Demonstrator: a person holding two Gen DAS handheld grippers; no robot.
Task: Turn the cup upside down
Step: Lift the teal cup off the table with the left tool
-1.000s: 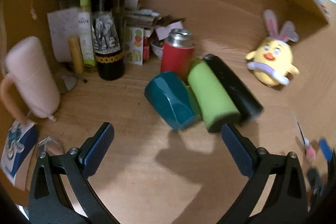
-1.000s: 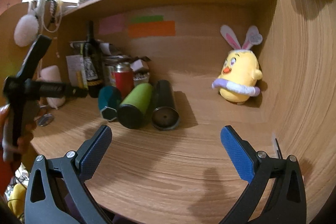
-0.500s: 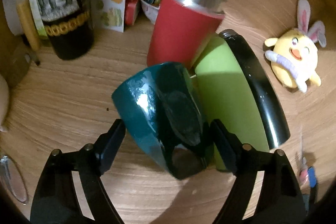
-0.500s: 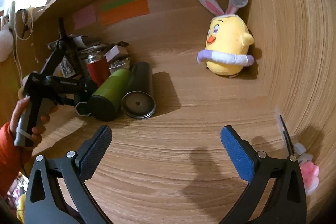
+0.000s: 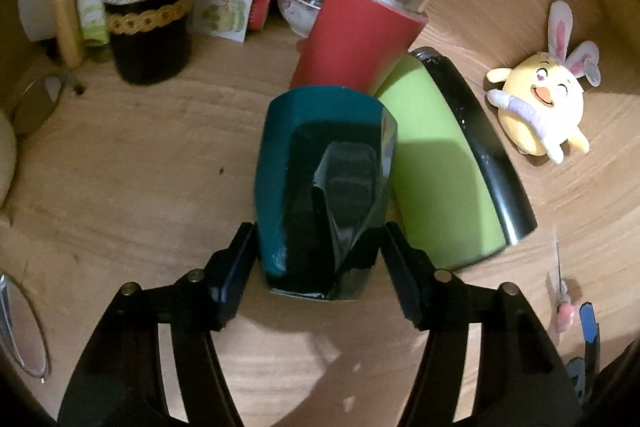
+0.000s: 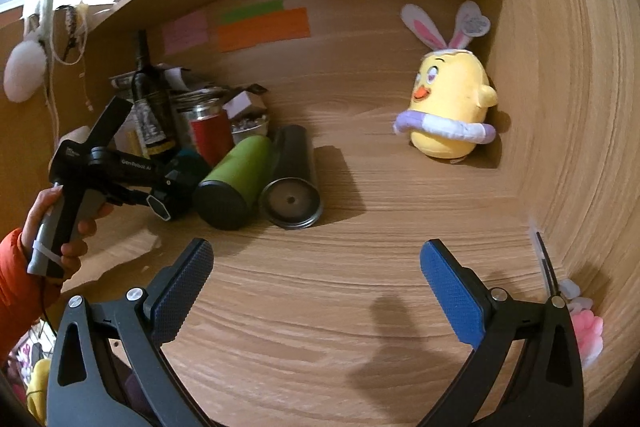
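A teal faceted cup (image 5: pixel 320 187) lies on its side on the wooden desk, its base end toward my left gripper (image 5: pixel 318 255). The left gripper's two fingers press against the cup's sides near that end, shut on it. In the right wrist view the cup (image 6: pixel 180 179) shows partly behind the left gripper (image 6: pixel 160 195), which a hand holds. My right gripper (image 6: pixel 316 267) is open and empty over bare desk, well to the right of the cup.
A green tumbler (image 5: pixel 440 179) and a black tumbler (image 5: pixel 488 155) lie right beside the cup. A red flask (image 5: pixel 360 31) stands behind it, a dark bottle (image 5: pixel 148 7) at back left. A yellow plush chick (image 6: pixel 452 115) sits at the right wall.
My left gripper moved in over the teal cup and closed its fingers on the cup's sides. My right gripper stayed open and shifted only slightly.
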